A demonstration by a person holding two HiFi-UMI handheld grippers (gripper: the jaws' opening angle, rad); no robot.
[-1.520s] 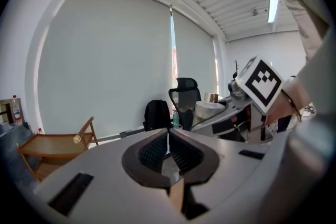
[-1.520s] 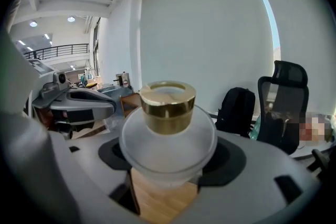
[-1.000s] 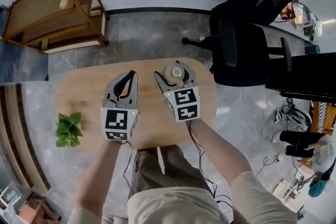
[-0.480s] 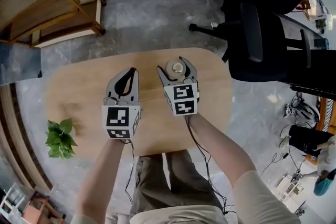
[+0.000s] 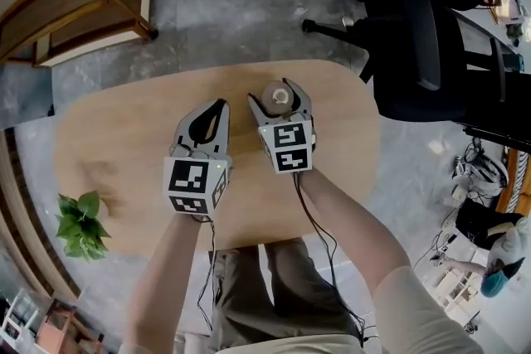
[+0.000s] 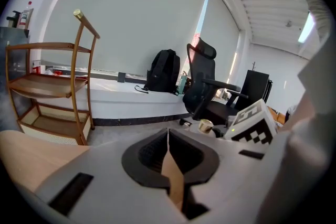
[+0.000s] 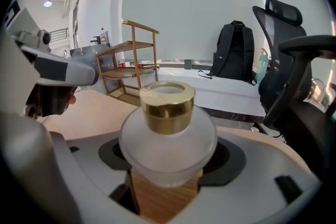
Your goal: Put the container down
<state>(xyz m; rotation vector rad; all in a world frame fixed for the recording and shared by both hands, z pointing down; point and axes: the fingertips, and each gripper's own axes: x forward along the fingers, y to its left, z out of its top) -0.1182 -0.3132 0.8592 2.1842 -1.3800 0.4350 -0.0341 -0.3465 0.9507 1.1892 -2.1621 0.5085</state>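
The base of the container (image 7: 167,136) was hidden in every view: the right gripper view showed its frosted round body and gold-coloured neck clamped between the jaws of the right gripper (image 5: 274,93), with wood grain showing in the gap just beneath, but whether the bottom touched the worktop (image 5: 124,145) could not be told. From the head view only the container's top was visible, over the far middle of the oval wooden worktop, its sides covered by the jaws. The left gripper (image 5: 219,107) was just beside the right one, on the person's left, and its own view showed its jaws pressed together with nothing between them and only a sliver of worktop past their tips. A small leafy plant (image 5: 79,225) sat at the worktop's near left edge, well apart from both grippers; what it stood in could not be made out. Beyond the worktop a wooden shelf rack (image 5: 66,4) was cut off by the upper left corner of the head view, and a black office chair (image 5: 431,37) ran out of the frame at the upper right. A black backpack (image 6: 161,71) leaning against the far wall appeared only in the two gripper views. The left gripper view also caught the right gripper's marker cube (image 6: 252,123) and the gold neck beside it, while the right gripper view showed part of the left gripper's body at its left edge
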